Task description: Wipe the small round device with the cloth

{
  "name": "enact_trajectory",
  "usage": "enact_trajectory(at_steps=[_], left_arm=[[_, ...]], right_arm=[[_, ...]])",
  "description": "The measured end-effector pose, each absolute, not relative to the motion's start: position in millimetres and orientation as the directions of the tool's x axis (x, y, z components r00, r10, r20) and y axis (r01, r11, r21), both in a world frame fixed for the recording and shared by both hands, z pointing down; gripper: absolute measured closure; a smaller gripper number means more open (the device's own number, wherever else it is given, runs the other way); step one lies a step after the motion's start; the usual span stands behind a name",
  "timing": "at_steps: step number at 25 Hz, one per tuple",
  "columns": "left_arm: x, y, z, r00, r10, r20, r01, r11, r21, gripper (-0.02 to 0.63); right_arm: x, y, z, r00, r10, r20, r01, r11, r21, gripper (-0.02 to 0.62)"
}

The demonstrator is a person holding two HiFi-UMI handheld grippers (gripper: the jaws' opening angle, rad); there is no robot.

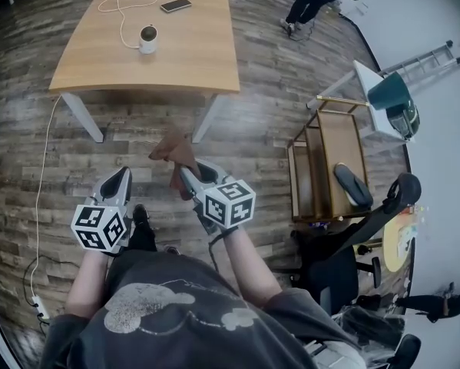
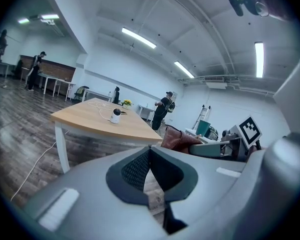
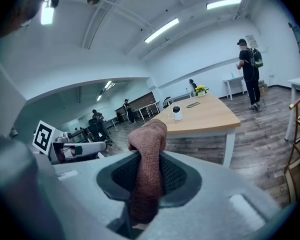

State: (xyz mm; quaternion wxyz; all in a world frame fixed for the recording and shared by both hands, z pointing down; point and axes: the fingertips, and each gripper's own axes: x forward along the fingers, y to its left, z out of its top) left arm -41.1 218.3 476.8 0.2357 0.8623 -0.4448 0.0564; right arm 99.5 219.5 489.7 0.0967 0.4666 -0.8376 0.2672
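The right gripper (image 3: 147, 170) is clamped shut on a reddish-brown cloth (image 3: 148, 149). The cloth is pinched between the dark ribbed pads, and a rolled fold of it rises above the jaw tips. In the head view the cloth bunches out ahead of that gripper, over the floor. The left gripper (image 2: 150, 156) is closed too: its two dark pads meet at the tips with nothing between them, and a narrow slit lower down shows only floor. Each gripper carries a cube with black-and-white square markers, and the person holds both low in front of the body, side by side and apart.

The small round device (image 1: 148, 38), white with a dark top, stands upright on a light wooden table (image 1: 199, 60) well ahead of both grippers. Neither gripper nor the cloth touches it. A white cable (image 1: 122, 10) loops across the tabletop up to the device, and a dark phone (image 1: 176, 5) lies flat further back on the table. The table stands on a grey-brown plank floor (image 1: 30, 129).

To the person's right are a wooden open-shelved cart (image 1: 322, 167) and a black office chair (image 1: 368, 229). Another person (image 1: 310, 2) in dark clothes stands beyond the table's far right corner.
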Motion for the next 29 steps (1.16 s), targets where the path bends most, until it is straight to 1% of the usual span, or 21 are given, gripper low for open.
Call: enact_trajectory(at_steps=[15, 21, 29], left_arm=[[-28, 315, 484, 0.599, -0.740, 0.306, -0.794, -0.498, 0.350, 0.588], [-26, 336, 487, 0.596, -0.738, 0.317, -0.797, -0.497, 0.343, 0.588], [-27, 343, 482, 0.588, -0.748, 0.308, -0.802, -0.490, 0.341, 0.588]], right_arm=[[113, 320, 504, -0.553, -0.703, 0.447, -0.833, 0.444, -0.331, 0.520], [125, 337, 510, -0.543, -0.702, 0.460, -0.839, 0.436, -0.326, 0.520], [123, 347, 511, -0.545, -0.712, 0.443, -0.836, 0.420, -0.353, 0.520]])
